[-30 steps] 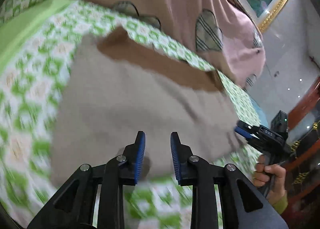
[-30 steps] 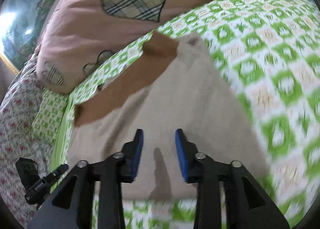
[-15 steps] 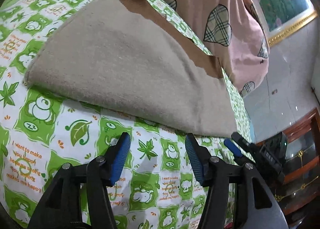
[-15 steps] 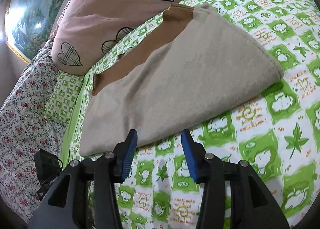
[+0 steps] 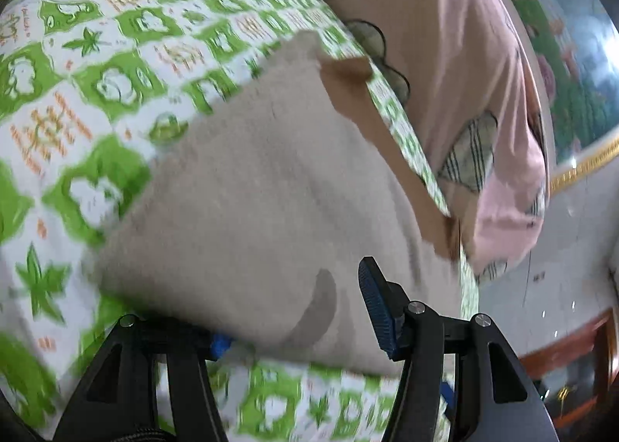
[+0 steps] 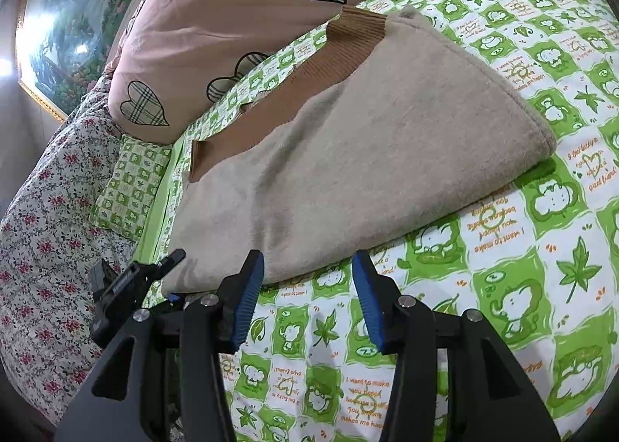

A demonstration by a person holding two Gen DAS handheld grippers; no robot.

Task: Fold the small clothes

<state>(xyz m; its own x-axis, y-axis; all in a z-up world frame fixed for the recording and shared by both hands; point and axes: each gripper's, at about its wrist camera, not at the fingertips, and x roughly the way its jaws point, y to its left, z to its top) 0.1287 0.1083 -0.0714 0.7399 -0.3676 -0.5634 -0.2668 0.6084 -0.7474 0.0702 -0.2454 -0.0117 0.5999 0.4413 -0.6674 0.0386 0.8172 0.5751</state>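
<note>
green-and-white patterned bedding is spread across the bed under both tools. the right gripper is held with its jaws spread apart and empty, just beside the near edge of the folded beige sweater. the left gripper is opened wide around the sweater's near edge, one finger hidden beneath the cloth, the other above it. the sweater's brown ribbed hem is seen on its far side, and beyond that a pink heart-print quilt is piled.
</note>
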